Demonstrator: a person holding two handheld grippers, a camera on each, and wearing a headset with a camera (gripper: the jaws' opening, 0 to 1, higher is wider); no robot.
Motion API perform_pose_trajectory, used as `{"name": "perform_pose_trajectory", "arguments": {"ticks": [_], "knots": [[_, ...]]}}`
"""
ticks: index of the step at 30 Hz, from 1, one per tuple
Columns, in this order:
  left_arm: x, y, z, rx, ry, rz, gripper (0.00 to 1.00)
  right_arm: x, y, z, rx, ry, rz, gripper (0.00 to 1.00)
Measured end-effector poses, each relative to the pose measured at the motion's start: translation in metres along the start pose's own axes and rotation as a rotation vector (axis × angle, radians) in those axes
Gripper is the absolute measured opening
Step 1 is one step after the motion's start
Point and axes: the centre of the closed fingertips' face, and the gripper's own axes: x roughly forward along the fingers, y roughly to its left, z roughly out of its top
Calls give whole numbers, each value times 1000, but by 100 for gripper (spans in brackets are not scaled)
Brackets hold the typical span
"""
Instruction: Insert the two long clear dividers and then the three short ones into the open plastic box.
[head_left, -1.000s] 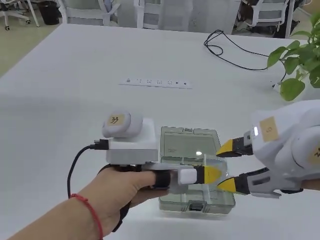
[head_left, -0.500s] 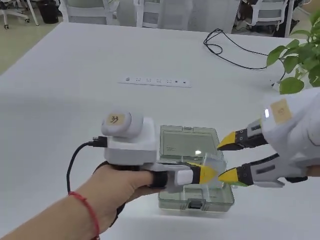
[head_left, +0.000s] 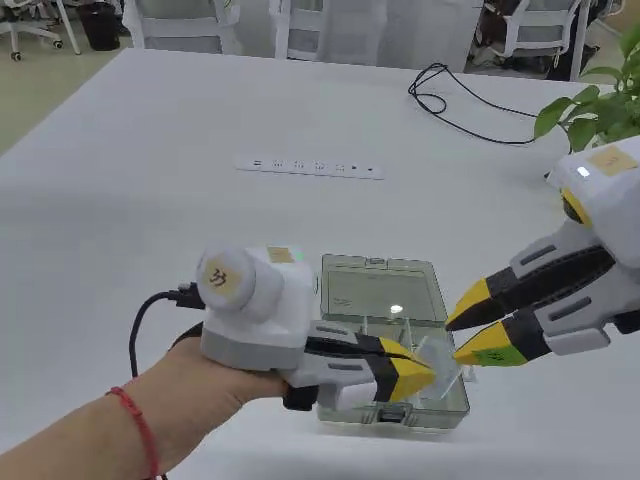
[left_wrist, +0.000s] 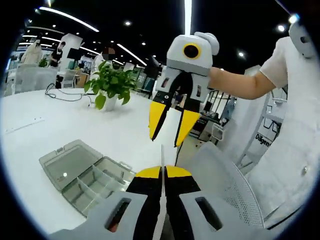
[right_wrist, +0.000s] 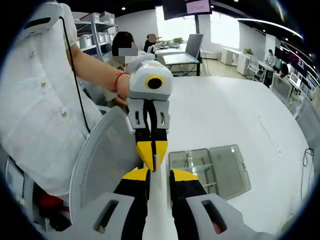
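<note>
The clear plastic box (head_left: 440, 405) lies open on the white table, its lid (head_left: 380, 285) flat behind it. Clear dividers stand in its base (left_wrist: 87, 182) (right_wrist: 200, 167). My left gripper (head_left: 415, 372) hovers over the base, shut on a thin clear divider (head_left: 440, 352), which is edge-on between the jaws in the left gripper view (left_wrist: 161, 155). My right gripper (head_left: 472, 335) faces it from the right, open, jaws a small way apart, tips close to the divider's free end. Each gripper view has the other gripper straight ahead: the right gripper (left_wrist: 165, 141), the left gripper (right_wrist: 152, 162).
A white power strip (head_left: 312, 165) lies further back on the table. A black cable (head_left: 460, 100) and a potted plant (head_left: 600, 120) are at the back right. The left gripper's black cord (head_left: 140, 335) loops at the left. A grey mesh chair (right_wrist: 100, 165) stands beside the person.
My left gripper has rolled and tipped its jaws down over the box with the divider. My right gripper has drawn back to the right and risen, its jaws closer together.
</note>
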Motion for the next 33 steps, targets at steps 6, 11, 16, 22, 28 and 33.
{"name": "perform_pose_trajectory", "arguments": {"ticks": [6, 11, 16, 22, 28, 33], "knots": [[0, -11, 4, 27, -18, -50, 0, 6, 17, 1, 18, -11, 103, 13], [0, -15, 4, 45, -21, -62, 0, 8, 22, -1, 29, -9, 141, 8], [-1, -18, 6, 56, -31, -74, 0, 8, 25, -2, 43, -15, 163, 6], [-1, -19, 5, 56, -29, -76, 0, 10, 28, -3, 55, -22, 175, 3], [0, -19, 4, 65, -27, -73, 0, 12, 30, -3, 46, -20, 174, 3], [0, -19, 2, 64, -20, -70, 0, 13, 29, -5, 38, -14, 170, 3]]}}
